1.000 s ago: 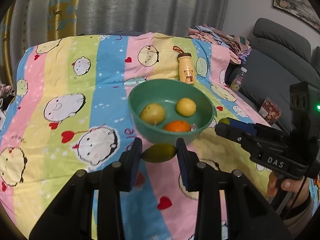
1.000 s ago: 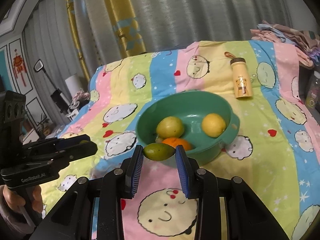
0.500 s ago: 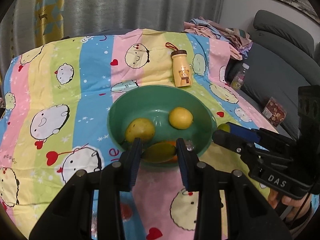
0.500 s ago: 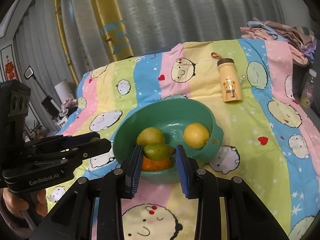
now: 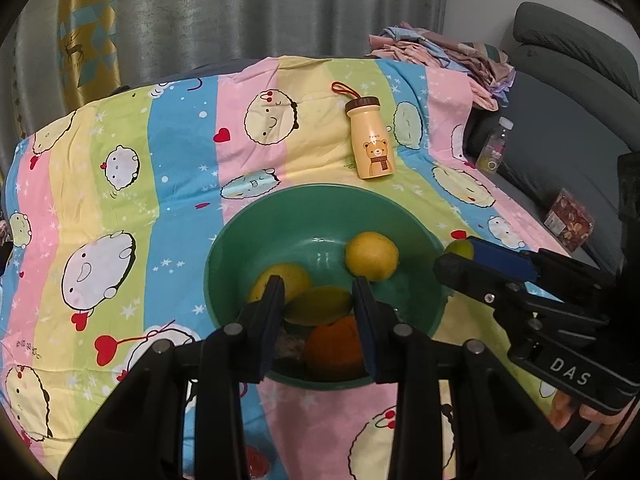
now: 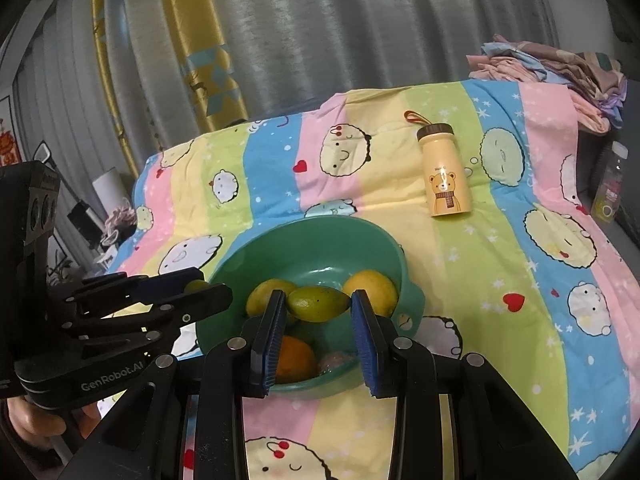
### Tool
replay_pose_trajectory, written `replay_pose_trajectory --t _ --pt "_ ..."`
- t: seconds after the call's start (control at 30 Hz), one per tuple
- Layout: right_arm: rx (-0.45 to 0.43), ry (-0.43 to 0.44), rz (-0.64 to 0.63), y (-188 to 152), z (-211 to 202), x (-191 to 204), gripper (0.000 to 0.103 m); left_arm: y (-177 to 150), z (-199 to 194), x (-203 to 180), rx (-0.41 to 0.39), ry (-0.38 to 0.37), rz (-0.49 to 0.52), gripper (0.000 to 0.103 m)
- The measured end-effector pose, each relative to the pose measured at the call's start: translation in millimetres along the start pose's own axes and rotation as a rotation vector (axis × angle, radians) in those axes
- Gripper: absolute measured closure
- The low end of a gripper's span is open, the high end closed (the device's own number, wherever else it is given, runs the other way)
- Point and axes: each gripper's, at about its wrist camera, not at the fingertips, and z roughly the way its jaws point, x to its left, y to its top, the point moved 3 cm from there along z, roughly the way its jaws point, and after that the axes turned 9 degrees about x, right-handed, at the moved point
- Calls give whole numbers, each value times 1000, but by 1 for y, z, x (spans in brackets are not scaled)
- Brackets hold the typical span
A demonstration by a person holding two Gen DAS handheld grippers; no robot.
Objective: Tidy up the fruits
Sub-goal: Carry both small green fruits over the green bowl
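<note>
Both grippers clamped on fruit: left gripper (image 5: 318,306) and right gripper (image 6: 318,308) each holding a green lemon (image 6: 318,304) crosswise, directly above green bowl (image 6: 376,236).

bowl (image 5: 224,256) crowded (three fruits) — far side bare

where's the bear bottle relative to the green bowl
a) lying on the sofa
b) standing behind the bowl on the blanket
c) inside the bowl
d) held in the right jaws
b: the bear bottle stands upright on the striped blanket, beyond the green bowl and apart from it, with no gripper touching it.
</note>
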Motion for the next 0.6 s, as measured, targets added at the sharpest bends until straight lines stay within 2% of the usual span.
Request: replay_pose_trajectory --t 0.6 --pt "60 -37 -45 -7 20 5 68 4 23 0 70 59 -1 68"
